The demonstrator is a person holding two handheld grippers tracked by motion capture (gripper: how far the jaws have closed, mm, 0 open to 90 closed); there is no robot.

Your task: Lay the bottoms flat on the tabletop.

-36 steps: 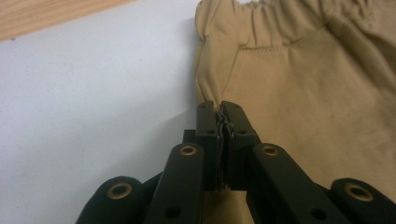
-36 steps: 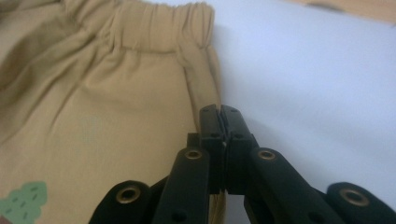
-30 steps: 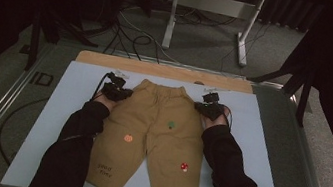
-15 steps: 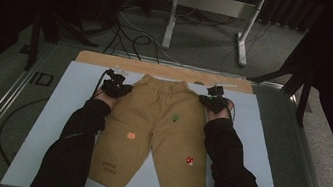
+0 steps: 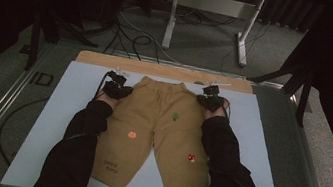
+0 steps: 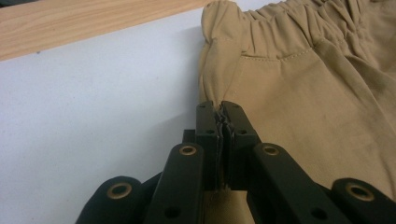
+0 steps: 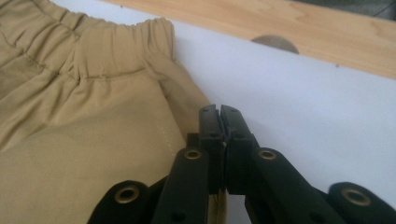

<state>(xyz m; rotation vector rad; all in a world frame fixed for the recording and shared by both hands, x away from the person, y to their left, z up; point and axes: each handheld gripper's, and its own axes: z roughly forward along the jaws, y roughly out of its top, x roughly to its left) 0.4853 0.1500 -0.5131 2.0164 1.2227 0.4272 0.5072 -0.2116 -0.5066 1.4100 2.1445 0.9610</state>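
High view: the white mat [image 5: 51, 105] covers most of the table, and the tan shorts [image 5: 159, 128] lie flat across its middle, waistband towards the mat's far edge where the wooden board [image 5: 158, 69] shows, both legs pointing back at me. My left claw [image 5: 116, 87] sits at the shorts' left hip and my right claw [image 5: 211, 100] at the right hip, each just below the elastic waistband [image 6: 289, 18]. In the left gripper view my left claw [image 6: 223, 109] is clenched on the side seam, a thin fold of tan cloth pinched between the pads. In the right gripper view my right claw [image 7: 219, 112] is also clenched, at the shorts' outer edge [image 7: 187, 100]; cloth appears to run in under the jaws, so I judge it grasped too, though the bite looks shallow. That is my worry: each pinch takes only the seam edge, so a lift or pull could slip the cloth out, the right first. Uneven hands would also skew the shorts on the mat, or bunch the waistband.
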